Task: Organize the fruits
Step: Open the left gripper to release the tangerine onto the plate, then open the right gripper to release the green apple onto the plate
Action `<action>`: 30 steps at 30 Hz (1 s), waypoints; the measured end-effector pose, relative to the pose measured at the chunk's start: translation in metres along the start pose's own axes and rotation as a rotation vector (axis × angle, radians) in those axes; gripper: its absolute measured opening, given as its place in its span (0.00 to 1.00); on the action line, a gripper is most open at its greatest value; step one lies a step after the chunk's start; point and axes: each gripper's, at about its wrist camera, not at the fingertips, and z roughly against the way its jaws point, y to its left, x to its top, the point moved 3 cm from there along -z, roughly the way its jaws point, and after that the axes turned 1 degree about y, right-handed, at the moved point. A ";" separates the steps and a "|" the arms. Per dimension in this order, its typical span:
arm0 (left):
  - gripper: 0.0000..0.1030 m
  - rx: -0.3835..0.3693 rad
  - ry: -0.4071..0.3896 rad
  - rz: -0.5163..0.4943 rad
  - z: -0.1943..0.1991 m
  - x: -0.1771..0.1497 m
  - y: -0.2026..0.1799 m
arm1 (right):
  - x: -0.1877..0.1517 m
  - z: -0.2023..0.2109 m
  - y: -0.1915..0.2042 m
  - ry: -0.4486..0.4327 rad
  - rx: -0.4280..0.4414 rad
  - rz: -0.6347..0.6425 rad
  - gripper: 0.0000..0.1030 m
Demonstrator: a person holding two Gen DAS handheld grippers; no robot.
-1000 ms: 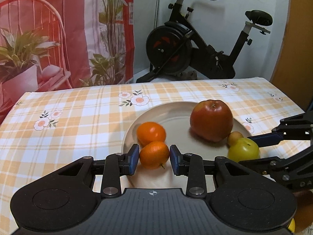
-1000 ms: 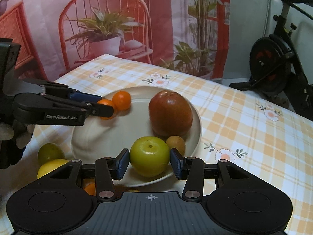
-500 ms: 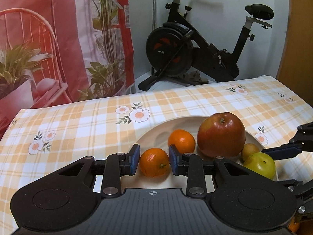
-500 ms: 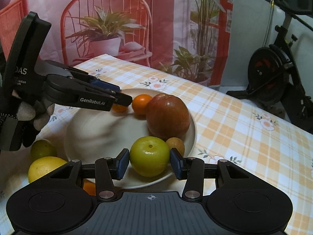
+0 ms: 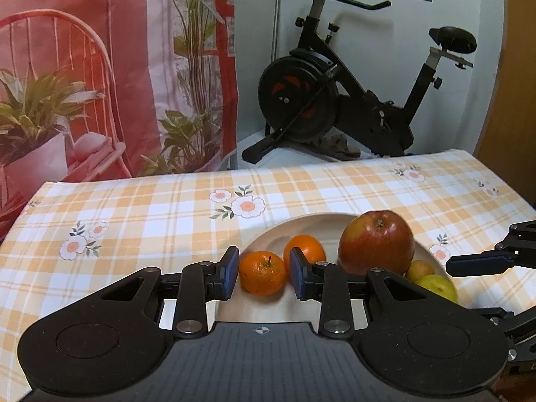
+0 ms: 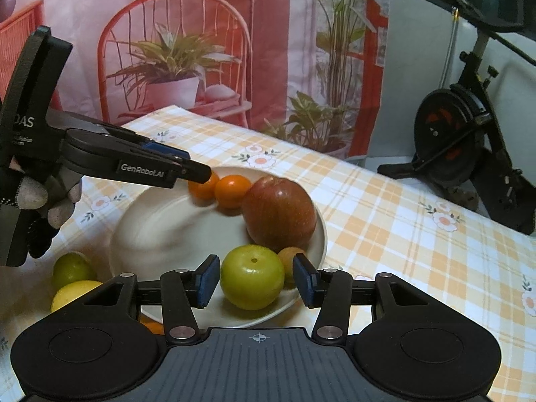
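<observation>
- Left gripper [image 5: 264, 276]: released, blue pads either side of a small mandarin [image 5: 263, 272] on the cream plate [image 5: 268, 311], slim gaps showing.
- Just beyond its right pad: second mandarin [image 5: 306, 246], then red apple [image 5: 377, 241].
- Right gripper [image 6: 256, 283]: released, straddling green fruit [image 6: 252, 281] at the plate's near rim, not touching.
- Left of that gripper, off the plate: lemon [image 6: 72, 293] and green lime [image 6: 72, 268].
</observation>
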 end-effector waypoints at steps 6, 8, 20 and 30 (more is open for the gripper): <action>0.34 -0.004 -0.020 0.020 0.024 0.002 0.002 | 0.002 0.021 0.005 -0.045 0.000 -0.013 0.44; 0.34 -0.006 -0.028 0.027 0.034 0.001 0.003 | 0.001 0.030 0.007 -0.062 0.000 -0.019 0.44; 0.34 -0.020 -0.026 0.032 0.088 -0.026 -0.007 | -0.026 0.078 0.026 -0.147 -0.007 -0.070 0.44; 0.34 -0.043 -0.018 0.014 0.120 -0.060 -0.027 | -0.063 0.097 0.067 -0.164 0.019 -0.075 0.44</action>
